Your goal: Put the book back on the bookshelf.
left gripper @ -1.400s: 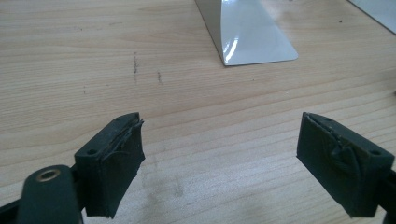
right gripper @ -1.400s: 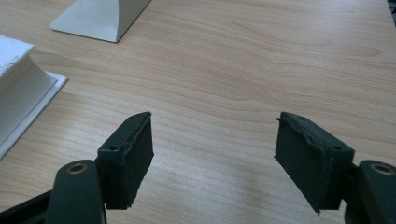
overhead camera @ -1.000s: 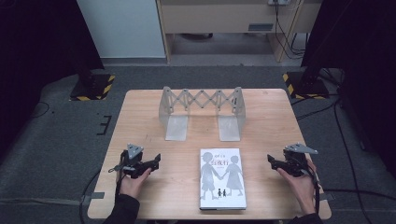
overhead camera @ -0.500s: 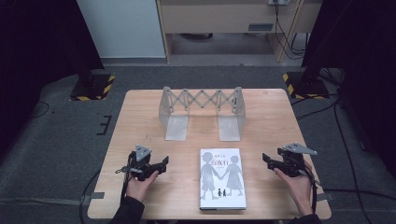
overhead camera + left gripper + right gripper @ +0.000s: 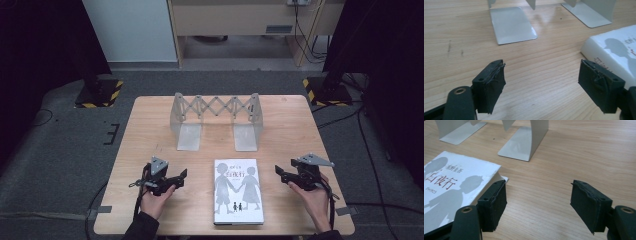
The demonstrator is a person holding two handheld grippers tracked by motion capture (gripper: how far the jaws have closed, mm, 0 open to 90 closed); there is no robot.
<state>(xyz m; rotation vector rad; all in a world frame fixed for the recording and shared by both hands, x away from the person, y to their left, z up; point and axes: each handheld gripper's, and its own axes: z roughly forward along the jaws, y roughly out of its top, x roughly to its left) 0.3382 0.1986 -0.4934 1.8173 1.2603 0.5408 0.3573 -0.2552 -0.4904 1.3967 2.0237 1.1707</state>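
book point(image 5: 238, 191) flat mid-table | folding rack point(image 5: 216, 120) behind, well apart

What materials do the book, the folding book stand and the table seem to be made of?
Book: paper, with a smooth white printed cover; its edge looks like stacked pages.
Folding book stand: probably painted or coated sheet metal, pale grey; its thin flat base plates reflect light with a soft sheen.
Table: wood or wood-look laminate, matt, light brown with visible grain lines; which of the two I cannot tell.
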